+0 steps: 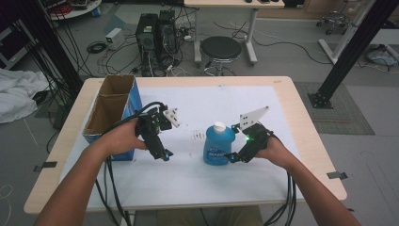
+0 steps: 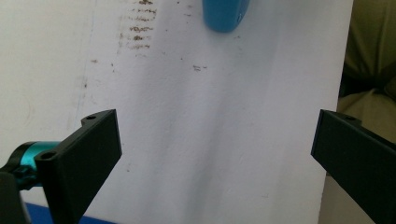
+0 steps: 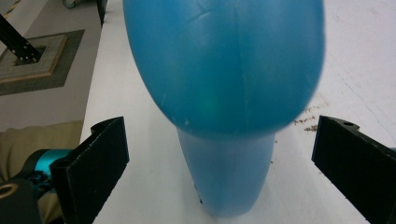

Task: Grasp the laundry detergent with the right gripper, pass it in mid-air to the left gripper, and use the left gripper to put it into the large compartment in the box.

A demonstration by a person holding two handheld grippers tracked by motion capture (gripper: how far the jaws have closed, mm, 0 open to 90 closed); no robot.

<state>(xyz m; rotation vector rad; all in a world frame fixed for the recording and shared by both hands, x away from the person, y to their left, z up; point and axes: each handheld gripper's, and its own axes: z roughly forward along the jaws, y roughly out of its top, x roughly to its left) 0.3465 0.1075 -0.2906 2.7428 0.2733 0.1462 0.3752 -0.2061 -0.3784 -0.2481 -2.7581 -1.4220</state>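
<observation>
Right hand-held gripper (image 3: 219,168) spread around blue bottle (image 3: 224,70); high view adds white cap (image 1: 219,126); left hand-held gripper (image 2: 215,154) spread, empty.

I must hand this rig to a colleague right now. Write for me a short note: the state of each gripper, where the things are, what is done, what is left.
Right gripper: open, jaws on either side of the blue bottle, not closed on it.
Left gripper: open and holding nothing, above the white sheet near the cardboard box.
Blue bottle: upright on the sheet, at about the table's middle, white cap on.
Cardboard box: at the table's left side, open on top.
Done: right gripper is placed around the bottle.
Left: probably close the right jaws and lift the bottle; where it goes next cannot be told.
</observation>
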